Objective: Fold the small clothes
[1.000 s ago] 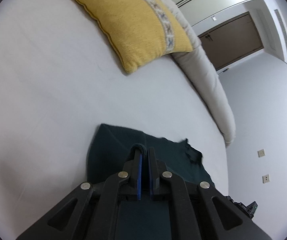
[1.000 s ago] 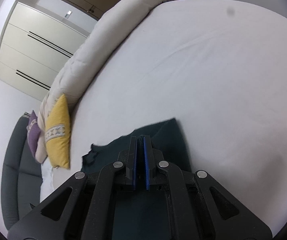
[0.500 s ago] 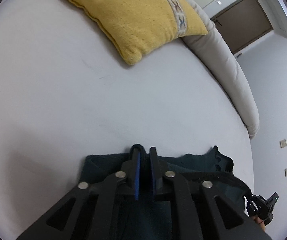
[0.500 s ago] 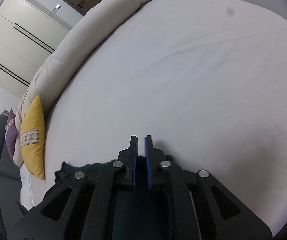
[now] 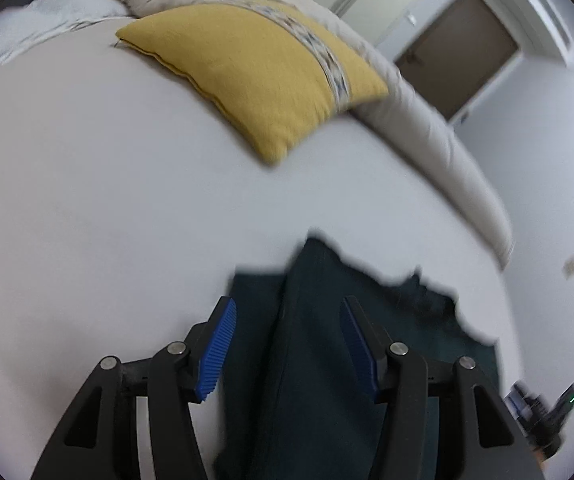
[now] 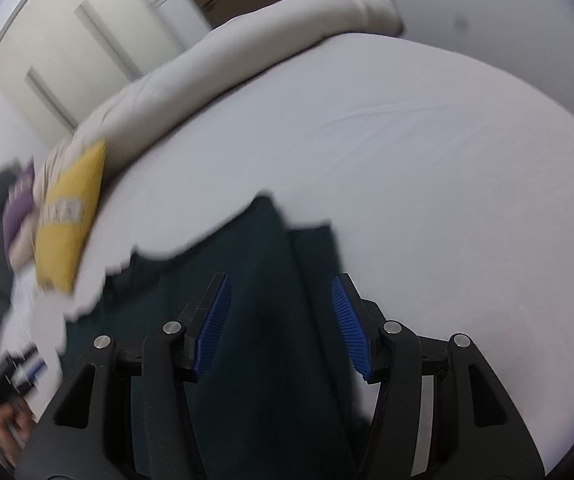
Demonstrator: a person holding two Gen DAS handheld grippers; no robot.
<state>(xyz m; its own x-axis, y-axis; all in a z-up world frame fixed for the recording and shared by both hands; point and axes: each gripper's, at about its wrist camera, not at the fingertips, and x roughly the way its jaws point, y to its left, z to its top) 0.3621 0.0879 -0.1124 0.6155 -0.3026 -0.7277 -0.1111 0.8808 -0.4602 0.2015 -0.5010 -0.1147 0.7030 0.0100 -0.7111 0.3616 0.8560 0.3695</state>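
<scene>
A small dark teal garment (image 5: 319, 344) lies on the white bed sheet (image 5: 87, 200), with one layer folded over another. My left gripper (image 5: 287, 312) is open, its blue pads spread above the garment's near part. In the right wrist view the same garment (image 6: 263, 300) lies under my right gripper (image 6: 281, 288), which is also open with nothing between its pads. Both views are blurred by motion.
A yellow cushion (image 5: 263, 68) lies on the bed beyond the garment, also in the right wrist view (image 6: 71, 216). A rolled beige duvet (image 6: 247, 68) runs along the bed's far edge. A purple cushion (image 6: 19, 208) and wardrobe doors (image 6: 87, 28) are behind.
Both grippers were shut on the garment and have opened and let it go. The garment now lies folded on the sheet, and both grippers have drawn back.
</scene>
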